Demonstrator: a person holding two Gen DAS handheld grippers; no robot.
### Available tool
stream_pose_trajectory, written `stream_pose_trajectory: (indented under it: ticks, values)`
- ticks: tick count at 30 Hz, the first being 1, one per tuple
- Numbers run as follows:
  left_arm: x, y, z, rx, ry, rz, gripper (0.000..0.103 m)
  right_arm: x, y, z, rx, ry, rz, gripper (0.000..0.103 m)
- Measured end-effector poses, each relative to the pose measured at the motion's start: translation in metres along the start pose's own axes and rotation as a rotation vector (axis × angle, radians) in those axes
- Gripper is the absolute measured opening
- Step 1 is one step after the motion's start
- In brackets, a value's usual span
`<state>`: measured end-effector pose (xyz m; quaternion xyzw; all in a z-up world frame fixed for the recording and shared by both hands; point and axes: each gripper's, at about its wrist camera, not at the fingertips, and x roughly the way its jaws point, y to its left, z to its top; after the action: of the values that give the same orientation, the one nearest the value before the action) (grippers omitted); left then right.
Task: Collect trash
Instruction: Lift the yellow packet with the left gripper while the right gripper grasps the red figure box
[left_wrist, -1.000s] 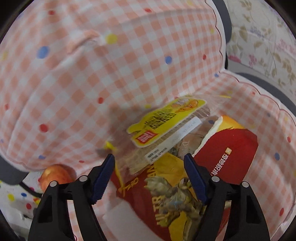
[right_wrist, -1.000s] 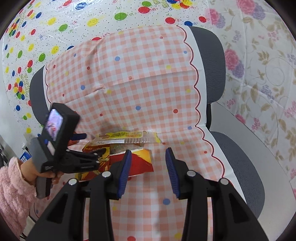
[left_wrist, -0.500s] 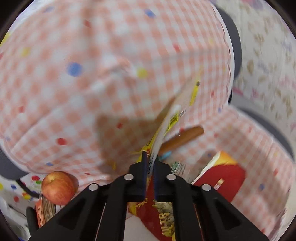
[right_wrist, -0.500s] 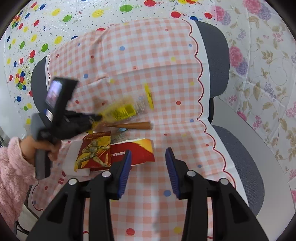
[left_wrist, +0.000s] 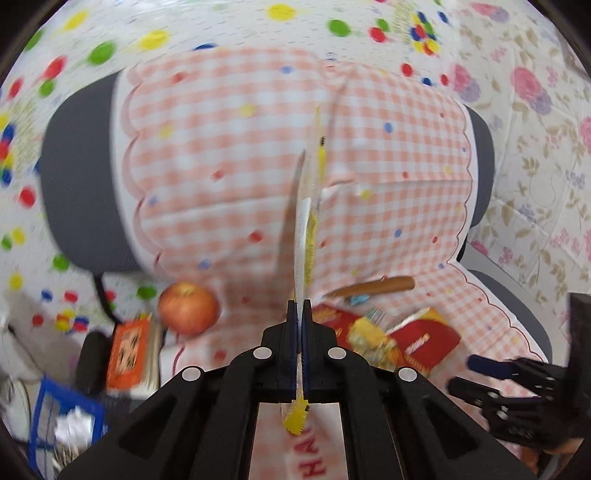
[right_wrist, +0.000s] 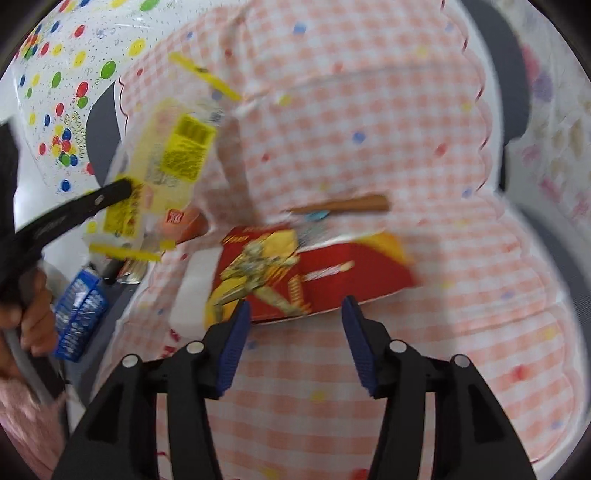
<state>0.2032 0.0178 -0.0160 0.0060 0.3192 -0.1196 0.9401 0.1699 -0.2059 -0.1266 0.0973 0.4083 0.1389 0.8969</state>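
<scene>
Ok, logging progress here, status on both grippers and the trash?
Left gripper shut on clear yellow-printed wrapper, lifted off chair. Right gripper open, nearing red-yellow snack packets. Nothing blocking.

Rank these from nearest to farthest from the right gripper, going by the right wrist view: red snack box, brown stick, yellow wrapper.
1. red snack box, right ahead of the open right gripper.
2. brown stick, beyond the box on the seat.
3. yellow wrapper, up left, pinched in the left gripper.

A clear yellow-printed wrapper (right_wrist: 162, 166) hangs lifted off the seat; red snack packets (right_wrist: 303, 277) lie flat there.
</scene>
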Motion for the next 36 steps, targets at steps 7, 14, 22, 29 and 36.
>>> stream_pose_trajectory:
  ticks: [7,14,22,29,36]
  values:
    - [-0.016,0.018,-0.030,0.000,0.022,0.040,0.002,0.032,0.015,-0.010,0.029,0.074,0.121,0.051]
    - [-0.018,0.034,-0.042,-0.066,0.045,0.044,0.002,0.046,0.001,0.005,0.146,0.044,0.190,0.051]
    - [-0.020,0.037,-0.043,-0.088,0.040,0.050,0.002,0.040,-0.005,0.035,0.200,-0.036,0.130,0.013]
    - [-0.042,0.036,-0.033,-0.076,-0.043,0.078,0.002,-0.014,0.065,0.046,-0.212,-0.184,-0.074,0.002]
    - [-0.069,0.020,-0.044,-0.065,-0.101,-0.006,0.002,-0.071,0.069,0.016,-0.275,-0.280,-0.172,0.002]
